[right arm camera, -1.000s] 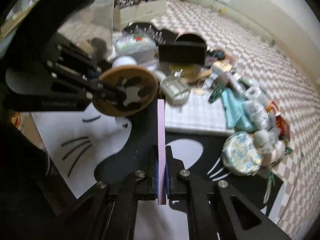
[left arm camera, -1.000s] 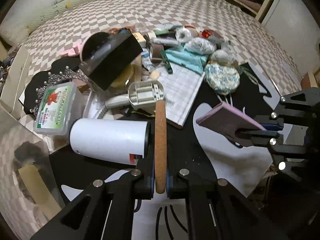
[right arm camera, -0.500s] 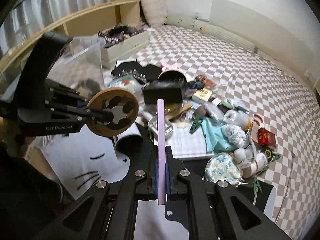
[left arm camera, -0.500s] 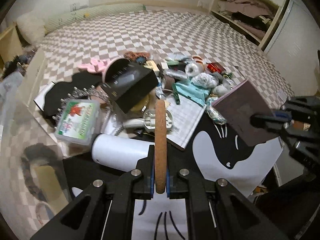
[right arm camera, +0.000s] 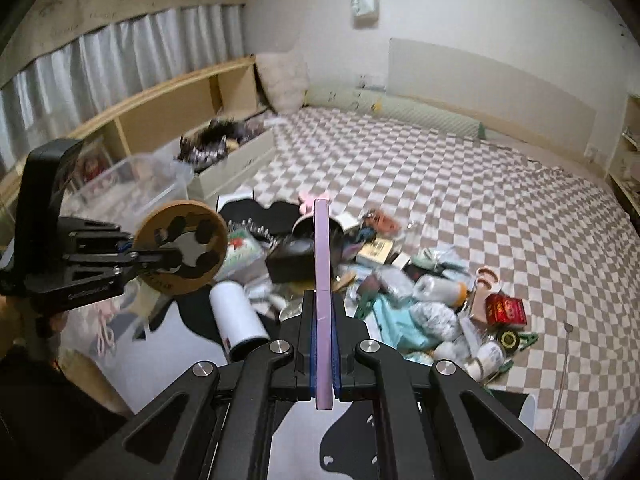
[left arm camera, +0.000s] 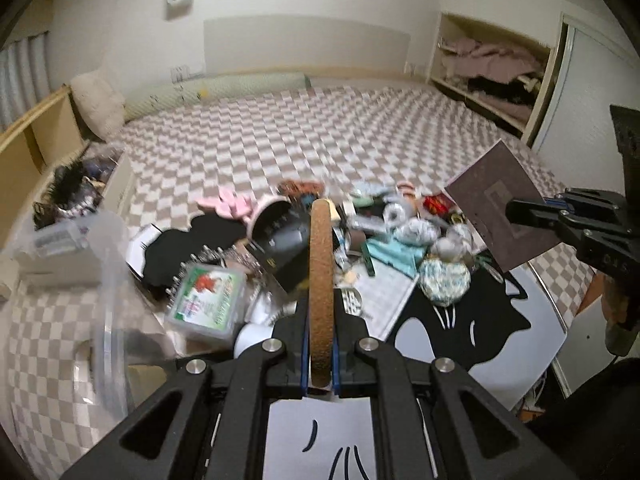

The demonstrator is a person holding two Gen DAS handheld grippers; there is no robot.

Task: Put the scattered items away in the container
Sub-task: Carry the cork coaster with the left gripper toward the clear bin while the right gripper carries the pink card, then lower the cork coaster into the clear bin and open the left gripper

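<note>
Both grippers have risen since the earlier frames; the pile now lies lower and farther off, and the far wall has come into view.

Left wrist view: the left gripper (left arm camera: 320, 364) is clamped on a round brown cork coaster (left arm camera: 321, 280), held edge-on and upright above the clutter. Below it lie a clear plastic box with a green and red label (left arm camera: 208, 300), a white cylindrical canister (left arm camera: 252, 336) and a black box (left arm camera: 284, 248). A clear plastic storage container (left arm camera: 80, 264) stands at the left, blurred. At the right, the right gripper (left arm camera: 516, 210) holds a flat square purple card (left arm camera: 500, 204) in the air.

Right wrist view: the right gripper (right arm camera: 323, 364) is closed on the purple card (right arm camera: 322, 280), seen edge-on. At the left, the left gripper (right arm camera: 160, 258) holds the cork coaster (right arm camera: 180, 252), whose face shows a black paw print. The clear container (right arm camera: 136, 184) stands behind it. The white canister (right arm camera: 236, 316) lies on a black-and-white cat-pattern mat (right arm camera: 168, 332). A red box (right arm camera: 506, 310) lies at the right of the pile on the checked bedcover (right arm camera: 460, 200).
</note>
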